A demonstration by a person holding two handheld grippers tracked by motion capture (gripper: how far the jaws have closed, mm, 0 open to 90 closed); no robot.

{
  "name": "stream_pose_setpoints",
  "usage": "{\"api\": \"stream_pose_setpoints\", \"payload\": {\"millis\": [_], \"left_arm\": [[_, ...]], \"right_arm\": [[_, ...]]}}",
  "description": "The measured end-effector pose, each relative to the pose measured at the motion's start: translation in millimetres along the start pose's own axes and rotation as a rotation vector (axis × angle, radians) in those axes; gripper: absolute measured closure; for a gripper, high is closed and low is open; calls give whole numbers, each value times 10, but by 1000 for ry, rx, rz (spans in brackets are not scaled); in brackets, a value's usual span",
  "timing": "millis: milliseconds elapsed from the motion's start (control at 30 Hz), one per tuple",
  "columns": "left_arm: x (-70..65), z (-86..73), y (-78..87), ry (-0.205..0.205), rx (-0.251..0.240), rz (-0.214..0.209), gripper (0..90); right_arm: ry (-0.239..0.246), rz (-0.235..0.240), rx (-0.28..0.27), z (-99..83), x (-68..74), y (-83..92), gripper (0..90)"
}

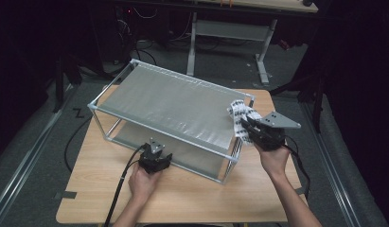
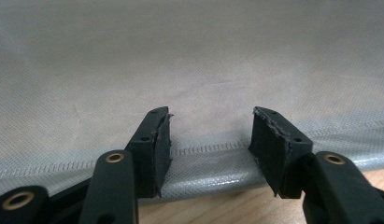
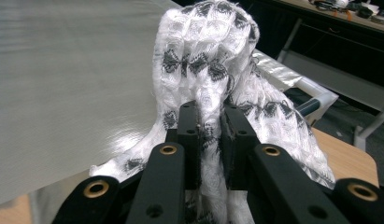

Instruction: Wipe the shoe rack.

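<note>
The two-tier rack (image 1: 149, 94) is standing on the tabletop (image 1: 182, 194), its long axis running left to right. The white patterned cloth (image 3: 208, 60) is hanging at its right end, pinched in the right hand-held gripper (image 3: 210, 126). The left hand-held gripper (image 2: 210, 140) is waiting agape, empty, at the lower shelf's hem.

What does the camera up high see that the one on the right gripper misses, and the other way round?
High view alone: the whole rack with both grey shelves, the wooden table, the left gripper at the lower shelf, and both forearms.

Right gripper view alone: the jaws of the right gripper pinched shut on the cloth, and its knitted white and black pattern.

Both: the cloth, the right gripper, the top shelf, the table and the desk behind.
</note>
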State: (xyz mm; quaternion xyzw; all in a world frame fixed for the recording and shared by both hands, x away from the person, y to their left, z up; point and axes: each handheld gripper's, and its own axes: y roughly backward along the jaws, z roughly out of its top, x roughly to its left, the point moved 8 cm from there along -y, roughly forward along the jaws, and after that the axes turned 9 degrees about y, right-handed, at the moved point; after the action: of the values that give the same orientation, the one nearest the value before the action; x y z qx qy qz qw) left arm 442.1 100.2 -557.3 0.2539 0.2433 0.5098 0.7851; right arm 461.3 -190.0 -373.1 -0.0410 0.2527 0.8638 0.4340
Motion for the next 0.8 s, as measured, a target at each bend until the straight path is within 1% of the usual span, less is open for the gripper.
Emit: {"api": "stream_pose_setpoints", "payload": {"millis": [100,200,300,333,400,433,500,600,667,700,733,800], "left_arm": [[0,0,0,1,0,0,474],[0,0,0,0,0,0,474],[-1,0,0,0,1,0,474],[-1,0,0,0,1,0,474],[-1,0,-1,1,1,0,474],[-1,0,-1,1,0,1,474],[-1,0,-1,1,0,0,474],[-1,0,-1,1,0,-1,474],[-1,0,-1,1,0,-1,474],[-1,0,-1,0,0,0,474],[1,-1,1,-3,3,1,474],[-1,0,-1,0,0,0,474]], "right_arm": [[-2,11,-13,-12,82,72,798],[-3,33,-17,-15,166,146,798],[5,46,-22,-22,246,214,797],[9,45,-25,-24,273,233,797],[44,28,-23,-31,316,261,797],[53,27,-25,-31,340,277,796],[50,35,-27,-33,357,293,796],[31,55,-35,-38,394,331,796],[31,67,-39,-40,427,362,796],[38,66,-40,-43,441,375,795],[55,56,-39,-46,447,380,793],[74,38,-40,-48,430,361,790]]}}
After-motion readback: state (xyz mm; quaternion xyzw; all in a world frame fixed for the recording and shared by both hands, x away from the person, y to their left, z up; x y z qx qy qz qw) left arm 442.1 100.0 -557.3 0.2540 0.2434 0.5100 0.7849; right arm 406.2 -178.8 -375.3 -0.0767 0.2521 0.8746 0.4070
